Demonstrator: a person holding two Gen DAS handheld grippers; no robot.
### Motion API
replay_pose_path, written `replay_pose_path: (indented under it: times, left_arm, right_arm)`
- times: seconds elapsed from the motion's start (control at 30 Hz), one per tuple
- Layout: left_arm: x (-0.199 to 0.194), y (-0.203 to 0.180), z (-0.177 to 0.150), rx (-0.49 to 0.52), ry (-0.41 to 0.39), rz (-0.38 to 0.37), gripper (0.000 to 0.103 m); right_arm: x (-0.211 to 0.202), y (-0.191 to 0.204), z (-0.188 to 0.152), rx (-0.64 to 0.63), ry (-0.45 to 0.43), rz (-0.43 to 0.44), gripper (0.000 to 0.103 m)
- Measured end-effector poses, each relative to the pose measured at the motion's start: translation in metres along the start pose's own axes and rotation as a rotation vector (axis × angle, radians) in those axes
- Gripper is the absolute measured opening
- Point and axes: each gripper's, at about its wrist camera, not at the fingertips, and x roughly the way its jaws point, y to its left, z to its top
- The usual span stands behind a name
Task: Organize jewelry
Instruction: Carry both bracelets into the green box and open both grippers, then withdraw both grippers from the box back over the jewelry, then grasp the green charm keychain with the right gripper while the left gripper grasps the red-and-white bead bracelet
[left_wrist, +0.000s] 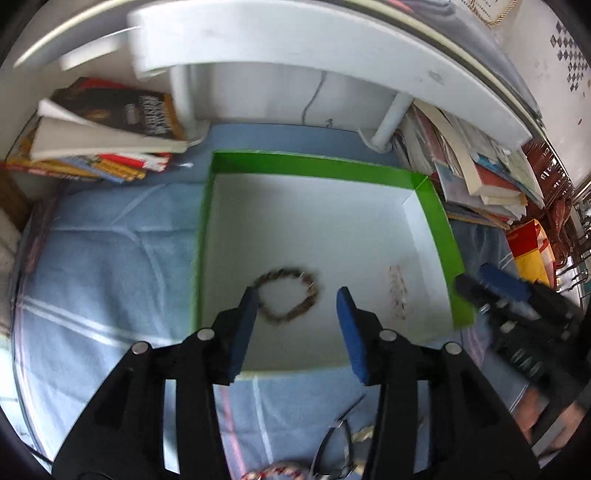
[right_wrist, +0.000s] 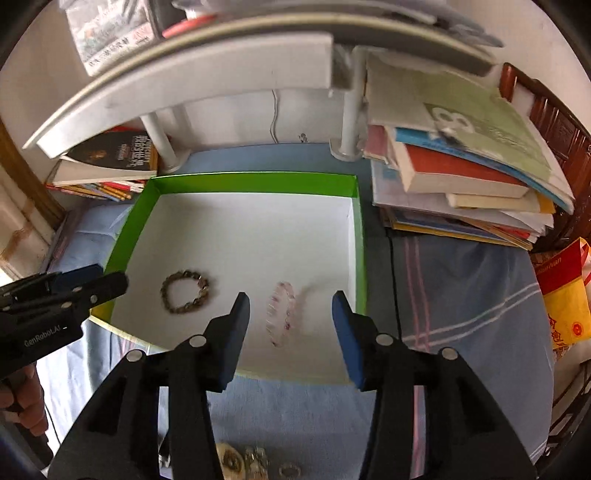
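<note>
**Left wrist view, then right: two bracelets lying in the green box**

Left wrist view is showing the left gripper (left_wrist: 297, 301) hanging spread and empty over the green box (left_wrist: 437, 218), above the brown bracelet (left_wrist: 286, 297); the pink bracelet (left_wrist: 398, 291) is lying beside it.

Right wrist view is showing the right gripper (right_wrist: 290, 308) gaping, gripping nothing, above the pink bracelet (right_wrist: 281, 314). More jewelry (right_wrist: 255, 459) is sitting on the blue cloth (right_wrist: 461, 295).

Probably home desk: stacked books (right_wrist: 461, 177)
</note>
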Motion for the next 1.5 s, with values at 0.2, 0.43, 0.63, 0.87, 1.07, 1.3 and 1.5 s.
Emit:
replay_pose_path:
  times: [0.2,0.43,0.63,0.87,1.07,1.3,1.5]
  left_arm:
    - [-0.025,0.020,-0.079,0.017,0.048,0.086,0.053]
    - [-0.012,0.019,-0.163,-0.031,0.180,0.081,0.054]
    - [-0.007,0.015,-0.190,-0.050,0.206,0.097,0.054]
    - [-0.022,0.015,-0.198,-0.063,0.179,0.104,0.060]
    - [-0.027,0.021,-0.203,-0.072,0.179,0.108,0.061]
    - [-0.020,0.017,-0.201,-0.069,0.195,0.111,0.062]
    - [-0.016,0.017,-0.200,-0.076,0.202,0.115,0.063]
  right_arm:
    - [-0.027,0.008,-0.052,-0.058,0.041,-0.005,0.046]
    - [-0.013,0.021,-0.122,-0.048,0.205,0.001,0.046]
    - [-0.017,0.044,-0.134,-0.111,0.209,0.018,0.046]
    - [-0.005,0.036,-0.137,-0.103,0.244,-0.103,0.046]
    - [0.009,0.039,-0.148,-0.131,0.280,-0.057,0.046]
    - [0.023,0.045,-0.151,-0.149,0.285,-0.060,0.039]
    - [0.028,0.034,-0.148,-0.138,0.281,-0.067,0.013]
